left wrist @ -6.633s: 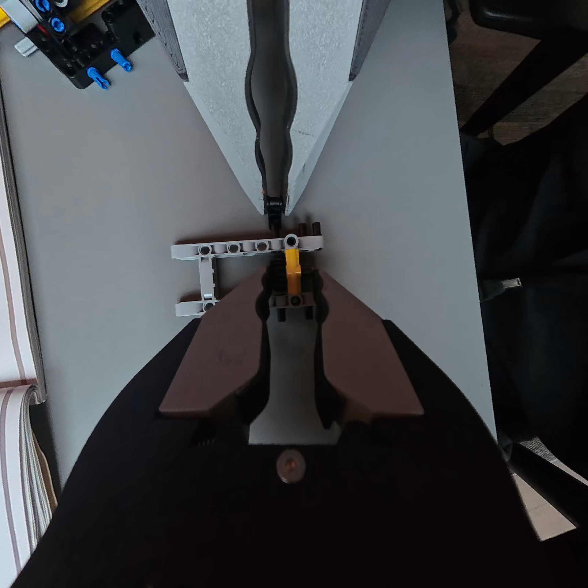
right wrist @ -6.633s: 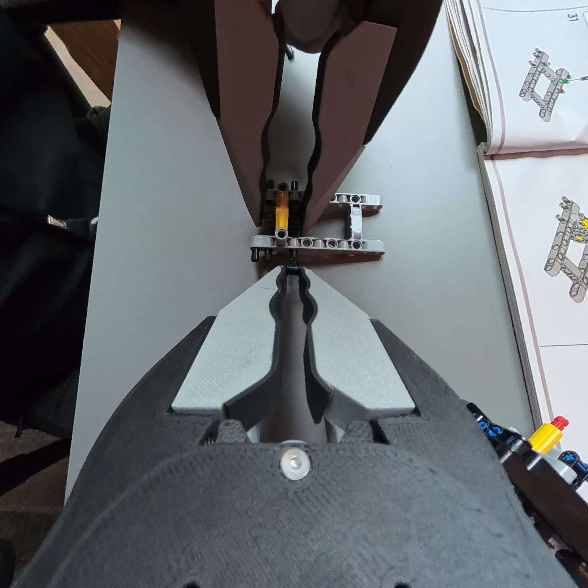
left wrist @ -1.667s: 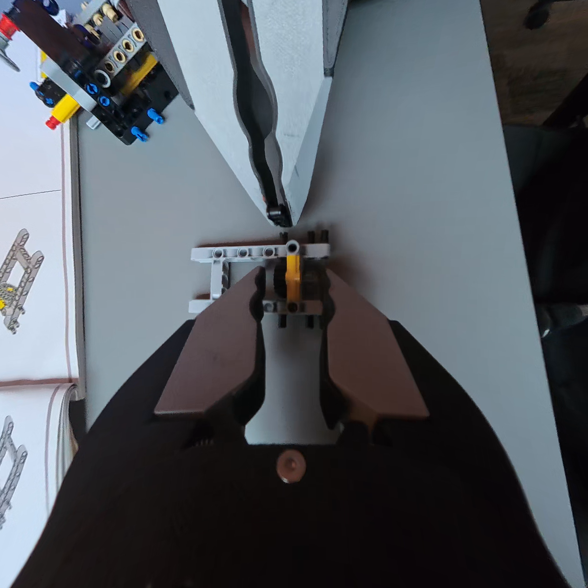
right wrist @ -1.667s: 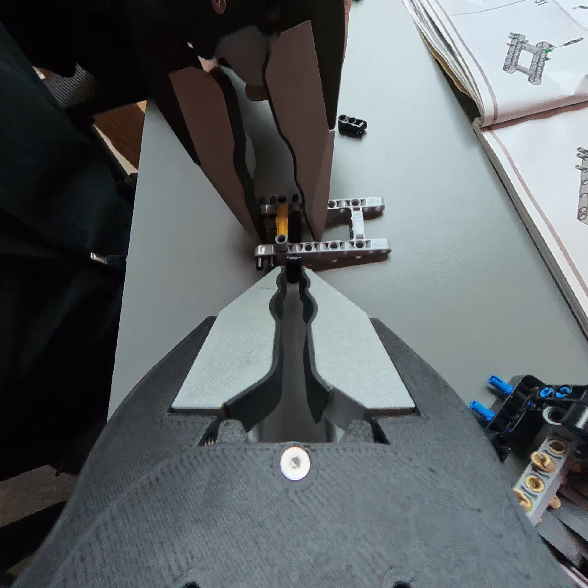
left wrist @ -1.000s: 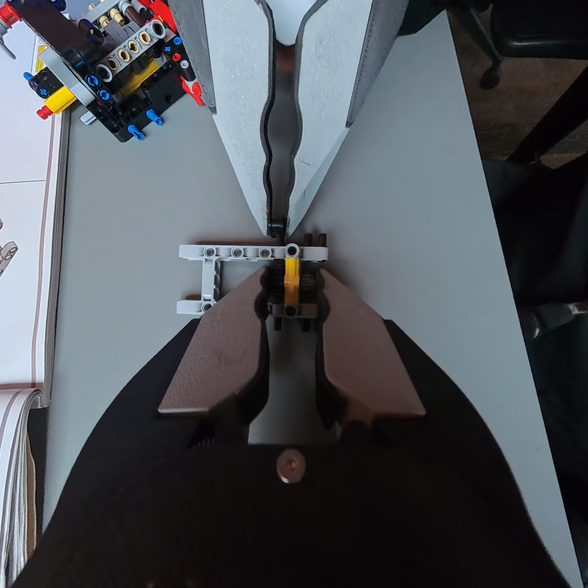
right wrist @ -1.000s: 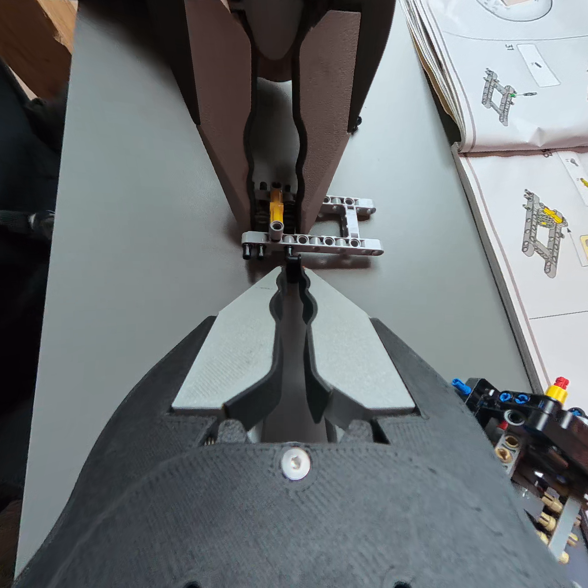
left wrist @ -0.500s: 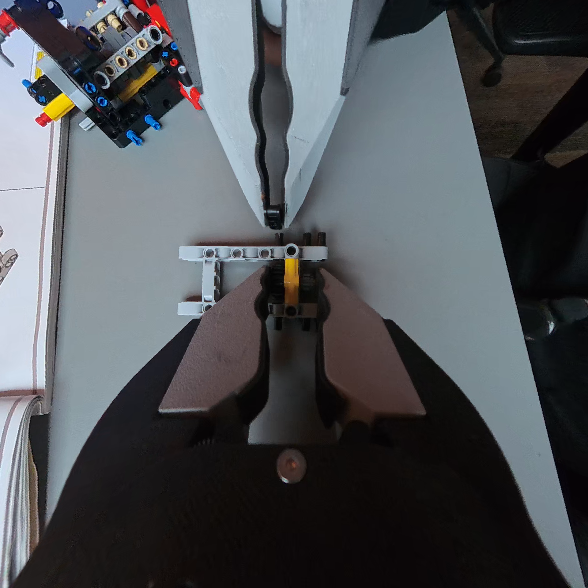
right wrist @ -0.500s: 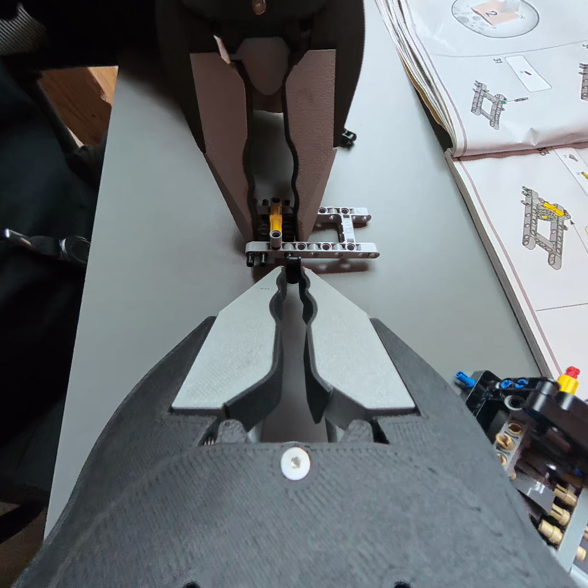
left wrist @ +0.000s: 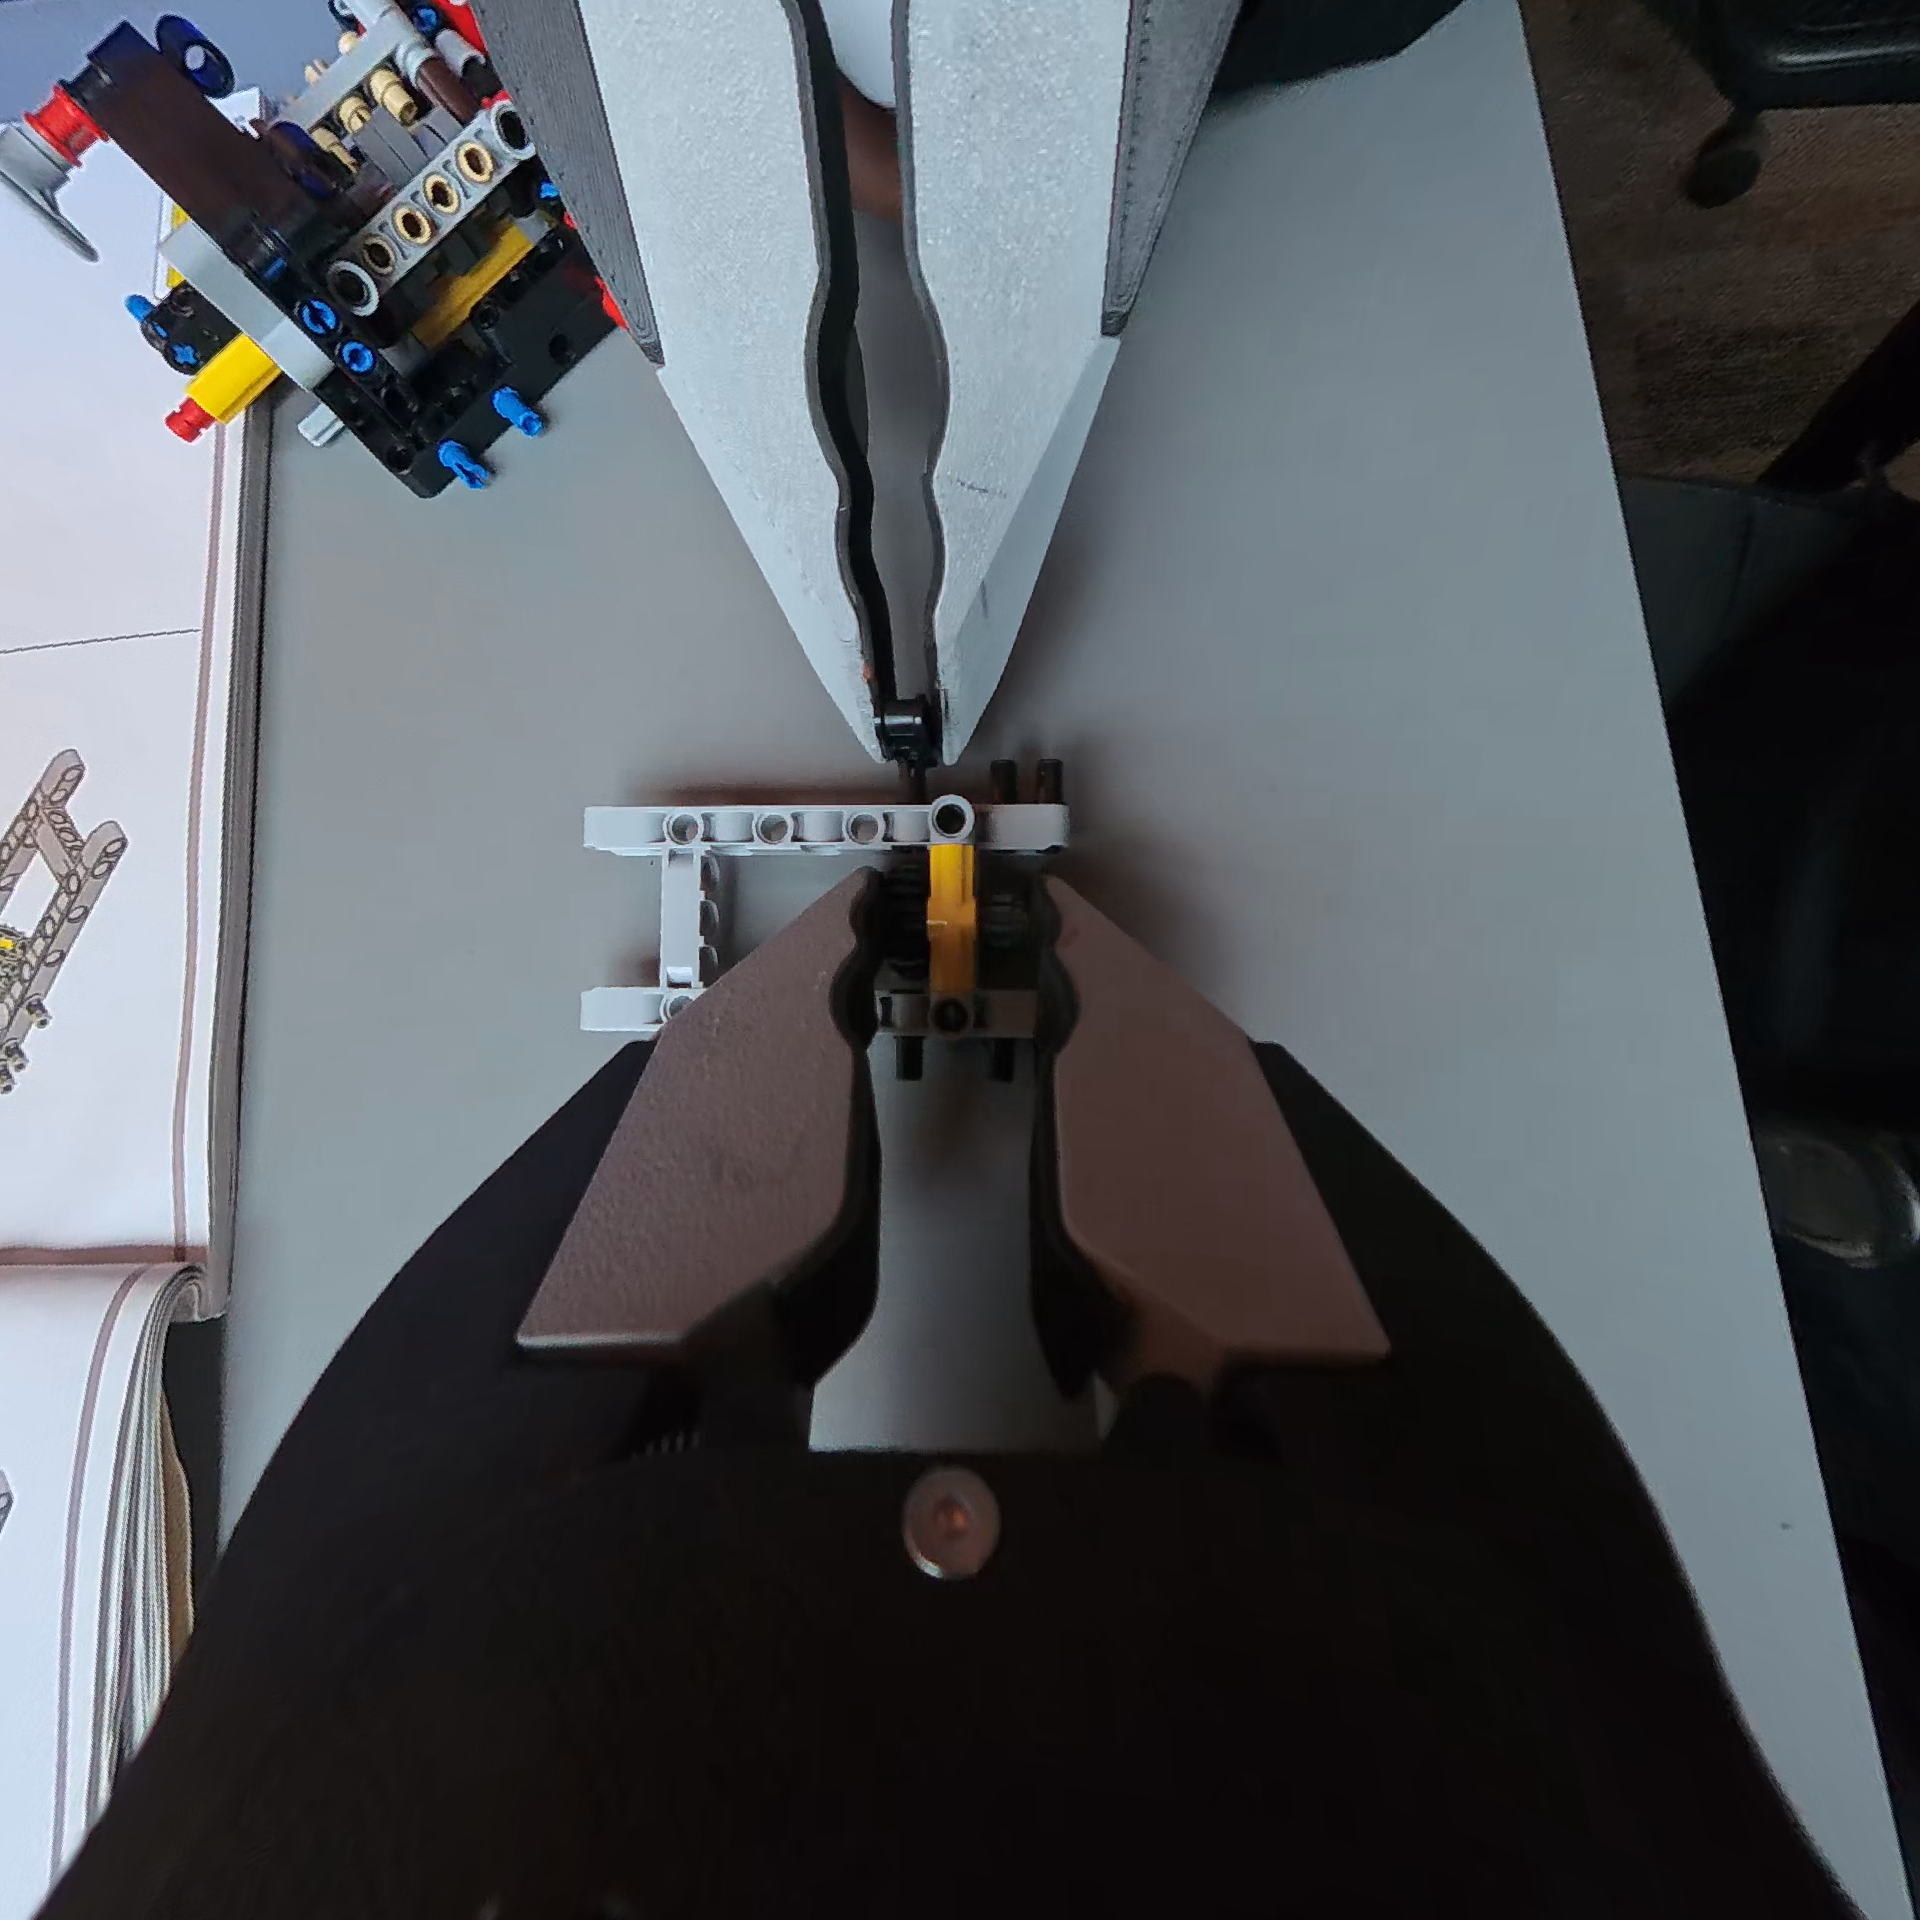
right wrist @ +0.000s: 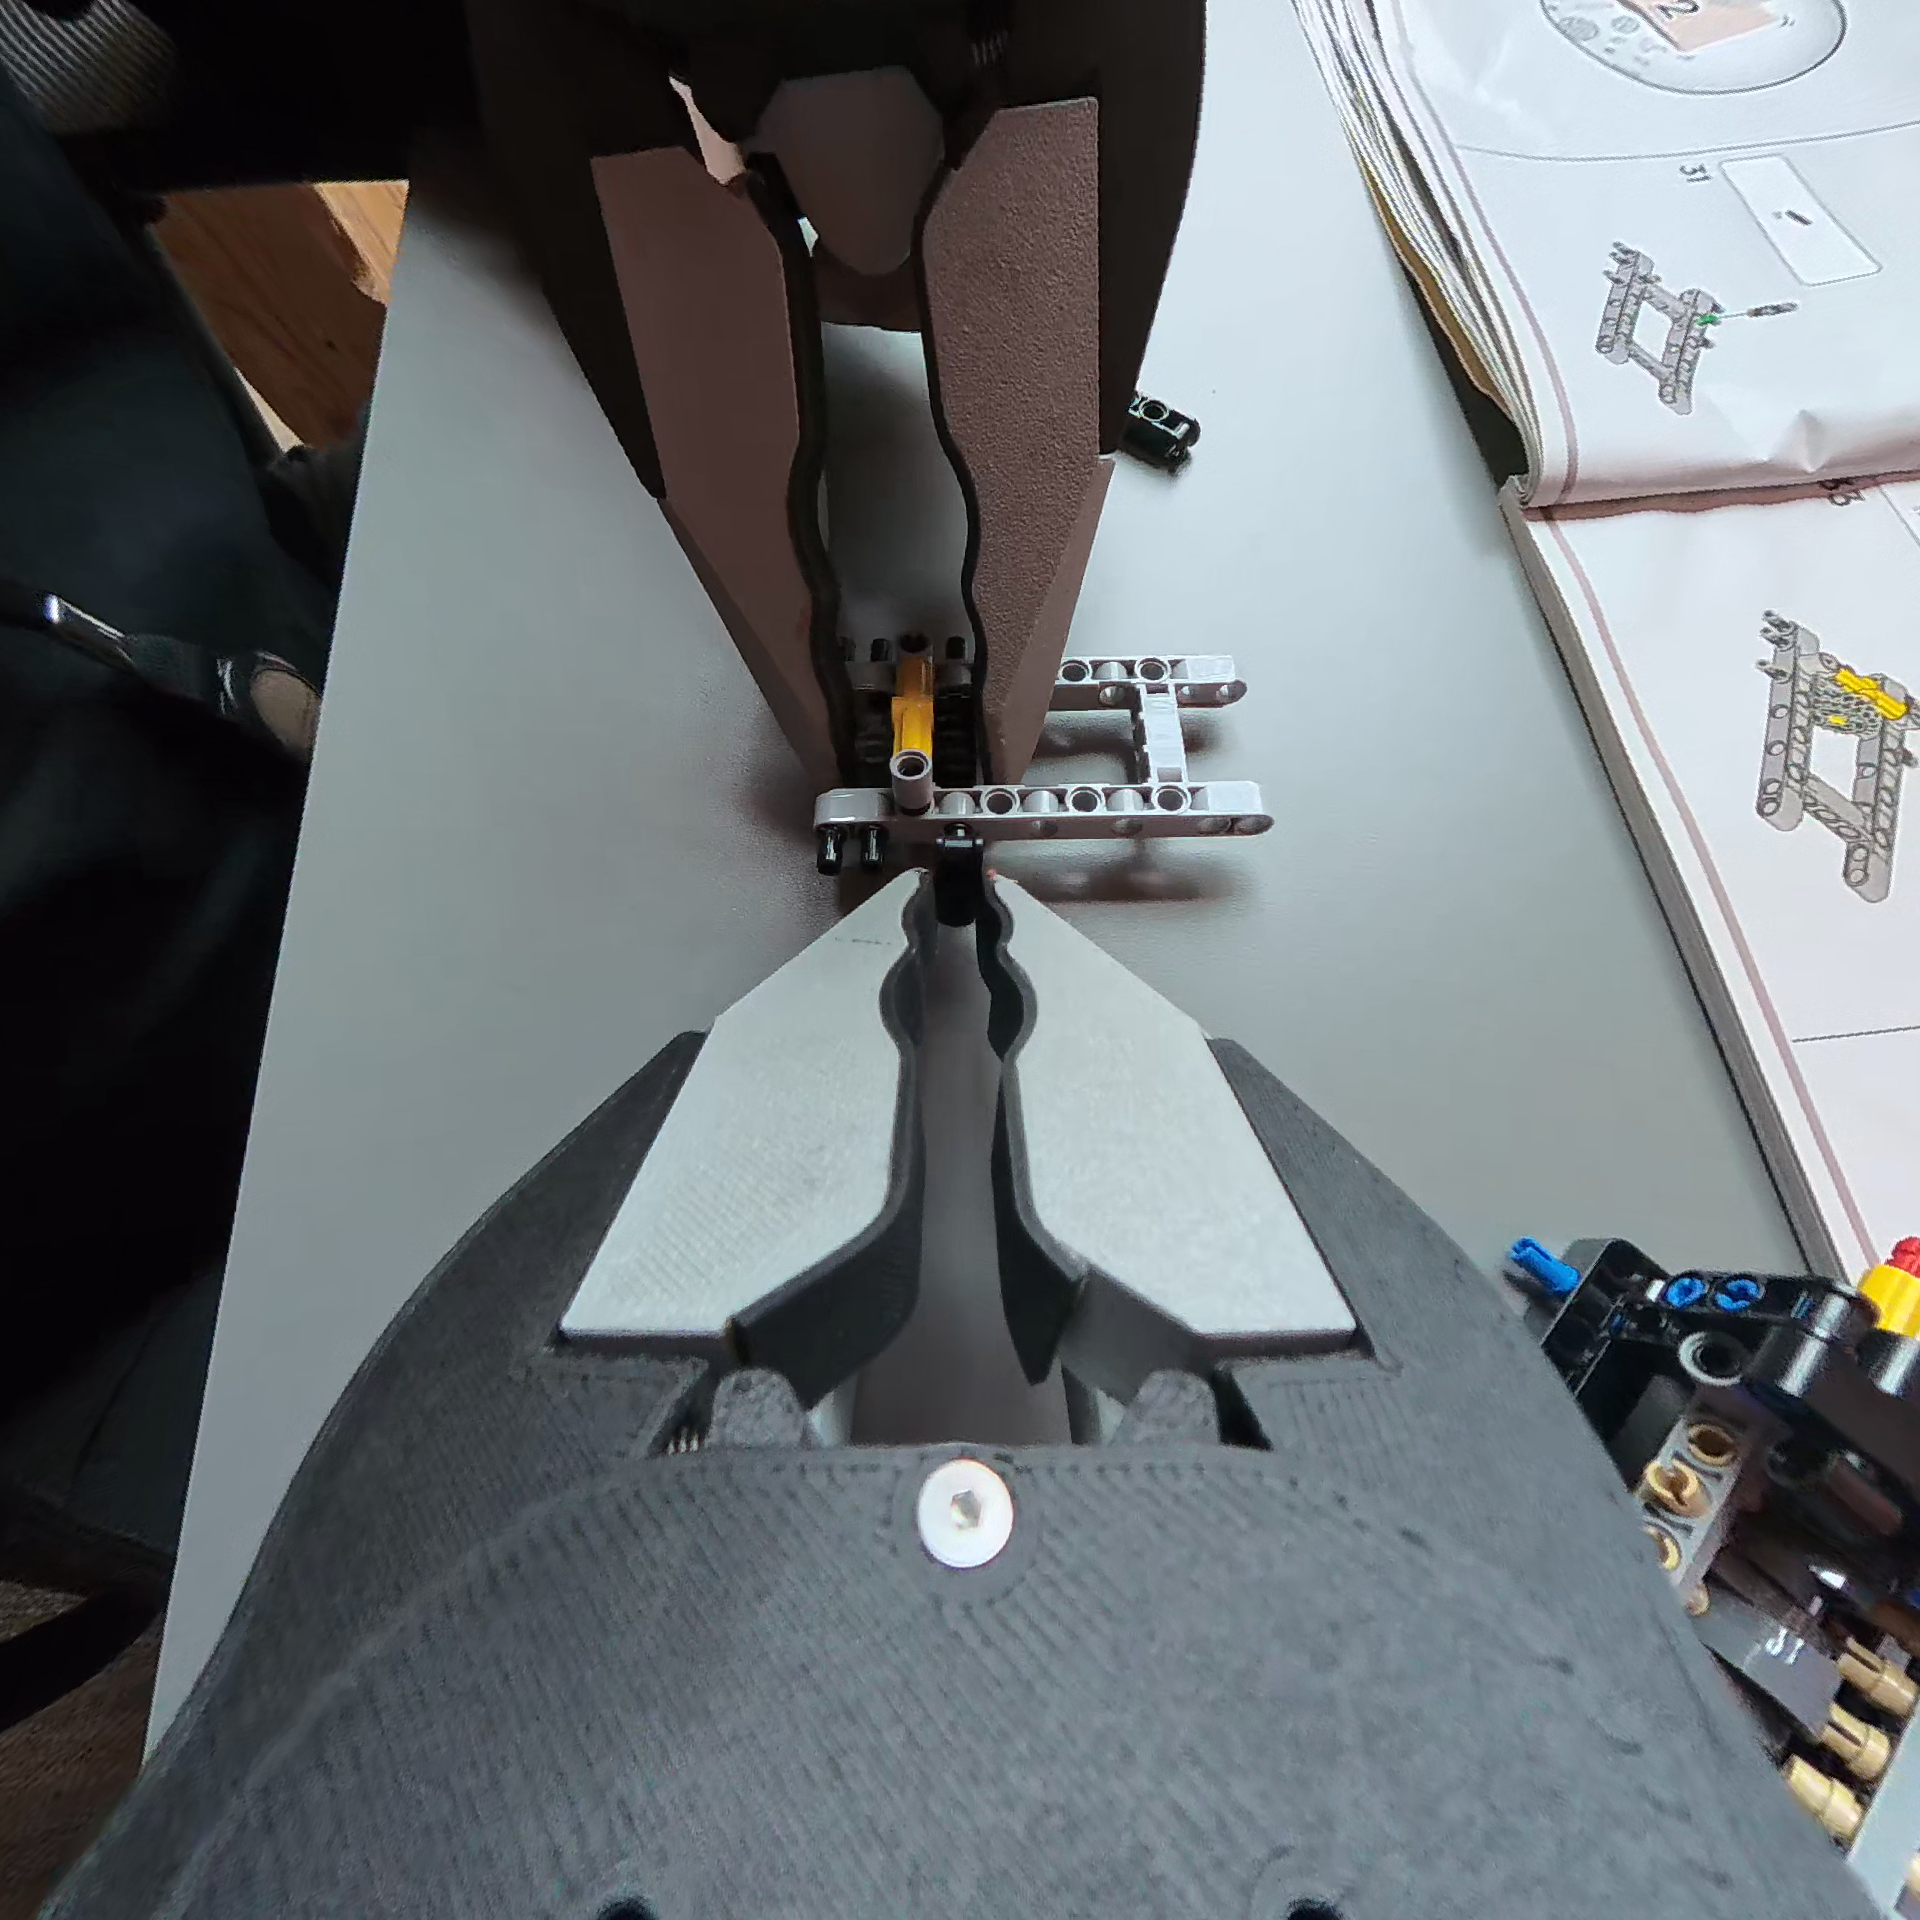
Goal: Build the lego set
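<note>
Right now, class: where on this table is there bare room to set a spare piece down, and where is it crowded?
Free: the grey table between the grey frame and the table's edge, and the strip between frame and instruction booklet. Crowded: the middle, where left gripper and right gripper meet at the frame, and beside the larger lego assembly.

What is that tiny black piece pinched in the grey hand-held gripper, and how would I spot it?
Find the light grey beam frame mid-table. At its long beam, the right hand-held gripper pinches a small black pin. Unlike the two black pins already in the beam's end, it is the only one being held.
</note>
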Available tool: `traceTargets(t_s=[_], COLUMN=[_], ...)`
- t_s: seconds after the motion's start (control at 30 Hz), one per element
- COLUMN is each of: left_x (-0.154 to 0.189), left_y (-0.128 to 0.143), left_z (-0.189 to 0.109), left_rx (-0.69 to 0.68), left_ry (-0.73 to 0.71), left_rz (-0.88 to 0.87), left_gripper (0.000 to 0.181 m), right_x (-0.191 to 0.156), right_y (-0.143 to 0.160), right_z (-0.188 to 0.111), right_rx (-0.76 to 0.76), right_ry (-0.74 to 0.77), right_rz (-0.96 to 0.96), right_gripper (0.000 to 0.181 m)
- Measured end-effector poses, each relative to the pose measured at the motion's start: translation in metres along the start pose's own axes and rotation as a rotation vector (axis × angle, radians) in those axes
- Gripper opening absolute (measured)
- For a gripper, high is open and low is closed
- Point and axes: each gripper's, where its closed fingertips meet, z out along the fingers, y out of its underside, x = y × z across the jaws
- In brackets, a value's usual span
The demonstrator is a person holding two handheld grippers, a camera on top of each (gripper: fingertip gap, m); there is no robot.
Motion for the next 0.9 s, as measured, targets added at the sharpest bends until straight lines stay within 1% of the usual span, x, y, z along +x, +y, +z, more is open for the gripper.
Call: traceTargets(t_s=[0.13,0.3,0.5,0.67,0.9], left_x=[0.0012,0.0015,0.0005,0.0003,-0.0018], left_y=[0.0007,0.0011,-0.0003,-0.0009,-0.0011], left_z=[-0.0005,-0.0004,0.0010,0.0014,0.0014], left_rx=[0.012,0.053,0.062,0.071,0.094], left_ry=[0.012,0.082,0.076,0.078,0.086], left_rz=[-0.006,-0.059,-0.043,-0.041,-0.061], left_gripper=[0.024,0.024,0.024,0.024,0.024], right_x=[0.0001,-0.0027,-0.0028,-0.0034,-0.0011], right_y=[-0.0003,-0.0003,-0.0017,-0.0059,-0.0061], right_z=[-0.0004,-0.0010,-0.0022,-0.0066,-0.0035], right_rx=[0.001,0.002,0.015,0.052,0.042], right_ry=[-0.015,-0.053,-0.068,-0.118,-0.091], right_rz=[0.019,0.037,0.053,0.096,0.083], right_gripper=[0.005,0.005,0.005,0.004,0.004])
